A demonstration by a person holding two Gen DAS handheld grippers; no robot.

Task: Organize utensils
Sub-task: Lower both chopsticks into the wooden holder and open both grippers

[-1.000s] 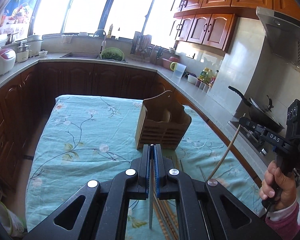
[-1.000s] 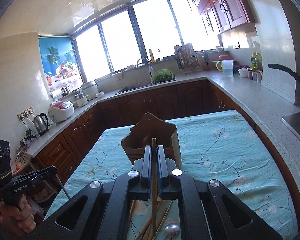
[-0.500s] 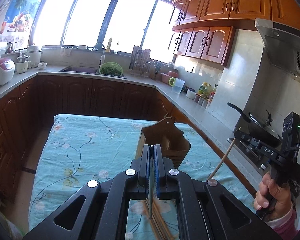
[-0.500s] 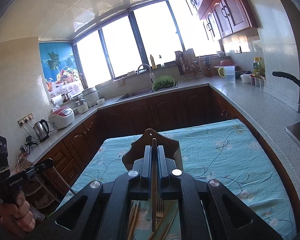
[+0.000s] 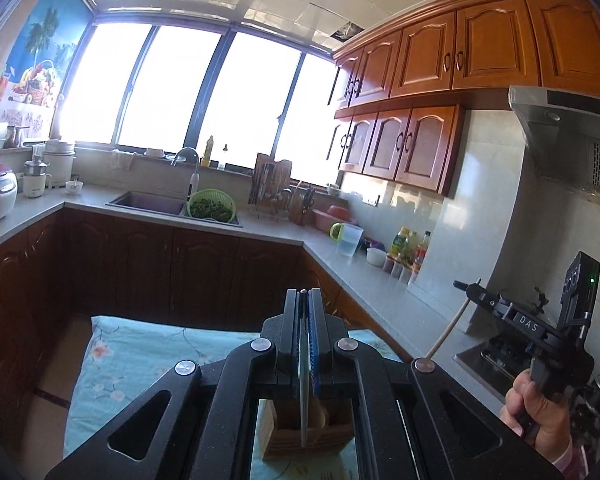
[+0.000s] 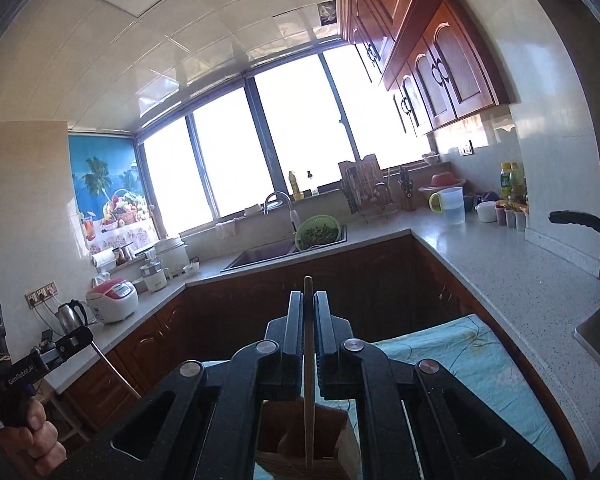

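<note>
My left gripper (image 5: 305, 294) is shut on a thin metal utensil handle (image 5: 303, 392) that hangs down over the wooden utensil holder (image 5: 300, 432) on the table. My right gripper (image 6: 309, 296) is shut on a wooden chopstick (image 6: 309, 380) whose lower end reaches into the wooden utensil holder (image 6: 300, 444). The right gripper also shows at the right of the left wrist view (image 5: 470, 290), holding the chopstick (image 5: 448, 330). The left gripper shows at the left of the right wrist view (image 6: 86, 334).
The table has a light blue flowered cloth (image 5: 140, 352). A grey counter (image 6: 500, 252) runs round the room with a sink (image 5: 148, 202), a green colander (image 5: 212, 206), a rice cooker (image 6: 112, 296) and a kettle (image 6: 72, 314). A stove (image 5: 484, 356) is at right.
Both grippers have risen and tilted upward with their utensils. The holder now lies low, under the fingers, and the ceiling has come into view.
</note>
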